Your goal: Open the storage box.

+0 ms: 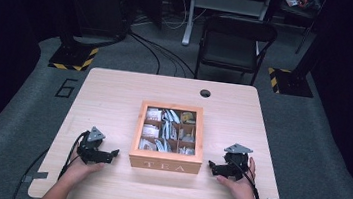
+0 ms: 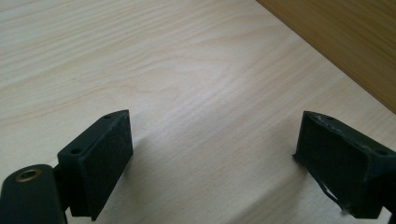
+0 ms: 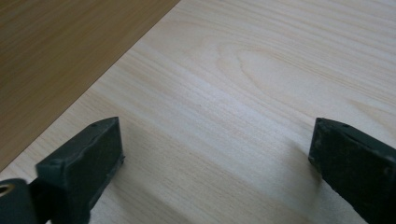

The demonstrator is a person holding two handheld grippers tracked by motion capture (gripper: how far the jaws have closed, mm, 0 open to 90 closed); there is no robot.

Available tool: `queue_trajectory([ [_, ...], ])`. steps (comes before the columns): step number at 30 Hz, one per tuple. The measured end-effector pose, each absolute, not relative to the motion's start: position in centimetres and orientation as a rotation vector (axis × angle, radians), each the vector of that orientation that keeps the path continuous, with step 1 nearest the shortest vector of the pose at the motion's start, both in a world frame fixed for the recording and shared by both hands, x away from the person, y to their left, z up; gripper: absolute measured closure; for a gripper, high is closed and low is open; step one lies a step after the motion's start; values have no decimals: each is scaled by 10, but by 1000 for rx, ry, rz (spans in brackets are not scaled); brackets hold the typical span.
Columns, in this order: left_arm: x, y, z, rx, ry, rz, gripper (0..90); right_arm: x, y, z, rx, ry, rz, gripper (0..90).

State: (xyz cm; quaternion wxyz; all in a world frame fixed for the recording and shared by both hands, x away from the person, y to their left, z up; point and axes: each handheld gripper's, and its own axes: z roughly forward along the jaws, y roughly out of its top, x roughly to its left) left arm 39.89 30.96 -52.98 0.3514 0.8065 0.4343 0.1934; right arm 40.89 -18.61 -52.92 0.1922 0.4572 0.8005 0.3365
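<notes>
Left hand-held gripper: one, on the counter, jaws apart with nothing between, just left of the box.
Box: one wooden tea box, mid-counter between the two grippers, lid off, front marked TEA.
Compartments: nine, in three rows of three.
Tea bags: several, too small to count.
Right hand-held gripper: one, on the counter, jaws apart and empty, just right of the box.
Chair: one, beyond the counter.
</notes>
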Motion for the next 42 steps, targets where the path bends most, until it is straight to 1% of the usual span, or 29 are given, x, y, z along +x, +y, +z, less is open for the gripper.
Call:
queue_trajectory([
  [3, 400, 309, -530, 2132, 1032, 480, 107, 409, -186, -529, 1292, 2243, 942, 8],
  [5, 400, 309, -530, 2134, 1024, 476, 107, 408, -185, -529, 1298, 2242, 936, 0],
  [15, 399, 306, -530, 2104, 1090, 493, 111, 410, -184, -529, 1292, 2244, 940, 0],
  [29, 398, 305, -530, 2083, 1120, 503, 133, 408, -183, -529, 1308, 2228, 945, 8],
  [32, 398, 306, -529, 2083, 1126, 509, 142, 407, -184, -529, 1290, 2234, 949, 40],
  [33, 398, 305, -529, 2072, 1135, 506, 145, 406, -184, -529, 1294, 2228, 953, 71],
  [35, 398, 306, -528, 2065, 1143, 498, 164, 404, -184, -524, 1311, 2221, 954, 251],
  [36, 398, 306, -528, 2055, 1151, 488, 179, 403, -185, -523, 1302, 2228, 952, 296],
  [38, 398, 307, -527, 2048, 1160, 492, 221, 403, -186, -522, 1298, 2233, 954, 312],
  [39, 399, 308, -527, 2051, 1159, 492, 237, 403, -186, -521, 1299, 2235, 952, 340],
  [40, 398, 307, -526, 2040, 1172, 481, 271, 403, -186, -521, 1281, 2246, 944, 358],
  [42, 398, 308, -525, 2031, 1181, 478, 287, 402, -186, -521, 1282, 2239, 955, 371],
])
